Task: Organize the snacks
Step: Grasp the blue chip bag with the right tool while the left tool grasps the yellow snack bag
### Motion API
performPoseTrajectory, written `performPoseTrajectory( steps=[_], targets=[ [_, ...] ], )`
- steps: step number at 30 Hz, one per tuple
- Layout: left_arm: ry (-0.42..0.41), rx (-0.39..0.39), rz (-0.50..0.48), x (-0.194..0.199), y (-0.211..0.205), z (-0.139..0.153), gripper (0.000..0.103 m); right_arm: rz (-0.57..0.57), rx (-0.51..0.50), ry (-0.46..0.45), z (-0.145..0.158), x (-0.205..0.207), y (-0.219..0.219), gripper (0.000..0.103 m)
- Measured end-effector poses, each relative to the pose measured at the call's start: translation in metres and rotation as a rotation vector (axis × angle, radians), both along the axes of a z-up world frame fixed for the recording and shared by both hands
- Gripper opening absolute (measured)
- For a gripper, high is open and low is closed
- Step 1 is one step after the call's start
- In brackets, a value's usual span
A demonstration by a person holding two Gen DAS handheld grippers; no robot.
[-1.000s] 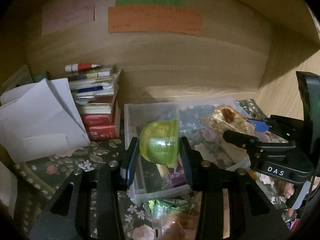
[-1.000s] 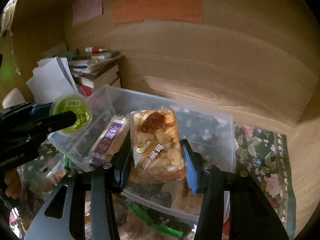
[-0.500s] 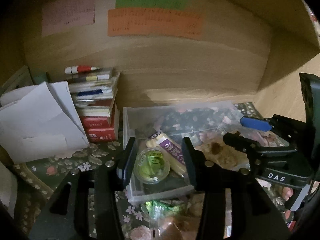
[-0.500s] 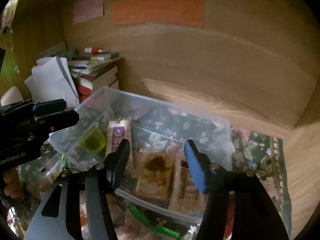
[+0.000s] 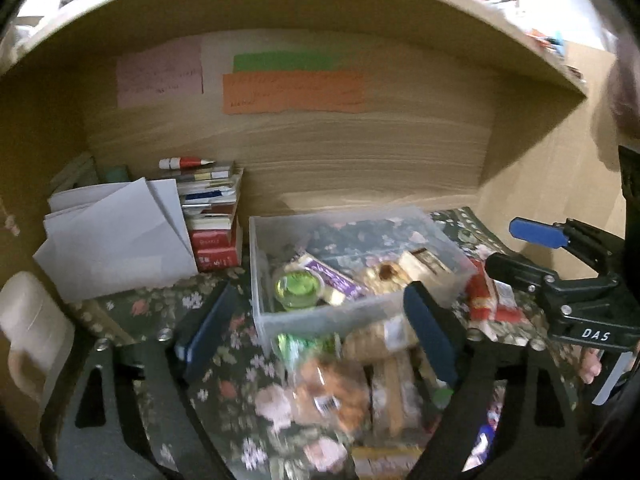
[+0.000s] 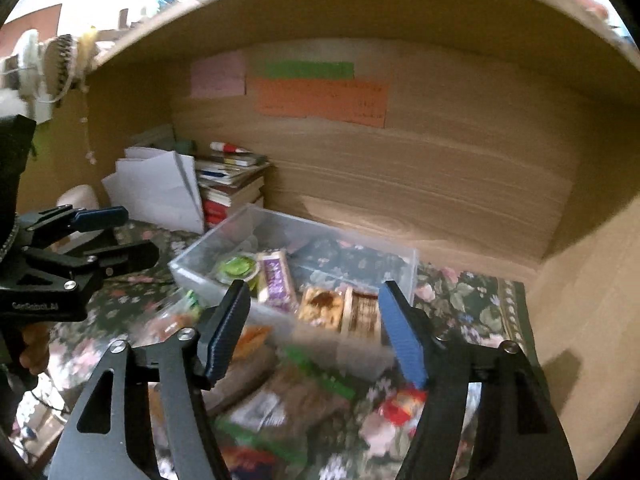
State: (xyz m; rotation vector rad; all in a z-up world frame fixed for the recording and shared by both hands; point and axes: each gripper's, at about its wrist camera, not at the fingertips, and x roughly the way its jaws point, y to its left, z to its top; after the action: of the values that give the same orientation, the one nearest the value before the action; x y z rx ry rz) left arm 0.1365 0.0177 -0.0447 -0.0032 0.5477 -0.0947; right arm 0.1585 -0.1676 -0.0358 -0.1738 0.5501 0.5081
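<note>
A clear plastic bin (image 5: 332,316) (image 6: 200,280) sits on the floral cloth in a wooden alcove. In it lie a green jelly cup (image 5: 298,289) (image 6: 237,267), a purple-labelled bar (image 5: 334,278) (image 6: 276,280) and a nut cracker pack (image 5: 386,274) (image 6: 322,306). Loose snack packets (image 5: 332,388) (image 6: 276,400) lie heaped in front of the bin. My left gripper (image 5: 320,332) is open and empty, pulled back above the heap. My right gripper (image 6: 316,332) is open and empty, also back from the bin.
A stack of books (image 5: 212,216) and white folded papers (image 5: 116,236) stand left of the bin. Coloured notes (image 5: 292,92) hang on the back wall. A red packet (image 5: 492,300) lies right of the bin. The alcove's side wall (image 6: 592,320) is close on the right.
Both grippers let go of their snacks into the bin, opened wide and pulled back and up. The jelly cup and cracker pack now lie in the bin.
</note>
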Motion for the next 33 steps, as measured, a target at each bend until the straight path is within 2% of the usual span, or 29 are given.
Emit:
performPoseTrajectory(
  steps=[3, 8, 17, 20, 22, 26, 28, 32, 33],
  targets=[
    [-0.003, 0.026, -0.013, -0.021, -0.011, -0.005, 0.097, 0.009, 0.019, 0.005, -0.004, -0.020, -0.006, 0.070],
    [0.040, 0.031, -0.045, -0.048, -0.029, -0.026, 0.098, 0.040, 0.032, 0.056, -0.022, -0.048, -0.007, 0.071],
    [0.150, -0.007, -0.055, -0.065, -0.038, -0.074, 0.099, 0.056, 0.059, 0.164, -0.062, -0.078, -0.010, 0.071],
    [0.175, -0.014, -0.043, -0.067, -0.035, -0.087, 0.099, 0.058, 0.069, 0.198, -0.070, -0.083, -0.012, 0.072],
    [0.191, -0.021, -0.037, -0.068, -0.033, -0.095, 0.098, 0.059, 0.065, 0.210, -0.074, -0.084, -0.011, 0.079],
    [0.204, -0.020, -0.031, -0.071, -0.031, -0.108, 0.098, 0.075, 0.037, 0.227, -0.084, -0.088, -0.003, 0.082],
    [0.204, -0.024, -0.033, -0.072, -0.031, -0.113, 0.098, 0.075, 0.017, 0.223, -0.087, -0.088, 0.000, 0.087],
    [0.194, -0.018, -0.037, -0.072, -0.034, -0.118, 0.098, 0.077, 0.001, 0.250, -0.095, -0.085, 0.003, 0.087],
    [0.187, -0.015, -0.037, -0.072, -0.034, -0.118, 0.096, 0.077, 0.001, 0.262, -0.098, -0.084, 0.003, 0.087]
  ],
)
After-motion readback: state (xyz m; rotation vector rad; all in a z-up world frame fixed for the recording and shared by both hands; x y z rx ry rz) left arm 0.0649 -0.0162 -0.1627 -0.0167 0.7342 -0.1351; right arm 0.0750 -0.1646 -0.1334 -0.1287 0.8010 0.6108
